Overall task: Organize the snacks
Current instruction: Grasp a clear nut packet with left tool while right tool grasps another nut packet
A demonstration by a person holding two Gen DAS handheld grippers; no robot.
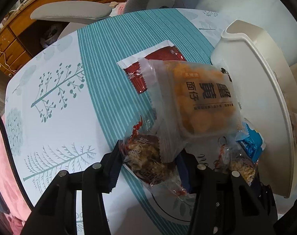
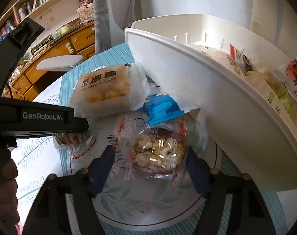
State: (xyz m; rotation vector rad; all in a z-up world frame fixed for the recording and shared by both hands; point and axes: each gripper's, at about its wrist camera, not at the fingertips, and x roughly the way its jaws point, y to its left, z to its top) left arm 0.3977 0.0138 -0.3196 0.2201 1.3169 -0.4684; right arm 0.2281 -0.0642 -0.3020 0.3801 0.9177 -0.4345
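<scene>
Left wrist view: left gripper point(image 1: 148, 156) is straddling a clear nut-cake packet point(image 1: 146, 156) near the table's point(image 1: 50, 74) front edge, whether clenched I cannot tell. Right wrist view: right gripper point(image 2: 150, 162) is bracketing a second clear packet point(image 2: 160, 152) beside the white bin point(image 2: 216, 101), pads apparently not yet pressing; it should squeeze the packet's middle before lifting.

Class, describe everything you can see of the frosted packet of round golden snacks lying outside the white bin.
The frosted packet is a translucent plastic wrapper with crimped ends over a shallow tray of round golden-orange pieces, printed with dark Chinese characters. It looks sealed and lies tilted on the table, beside the white bin. It overlaps a red packet and a clear packet of brownish snack; a blue packet sits against it.
</scene>
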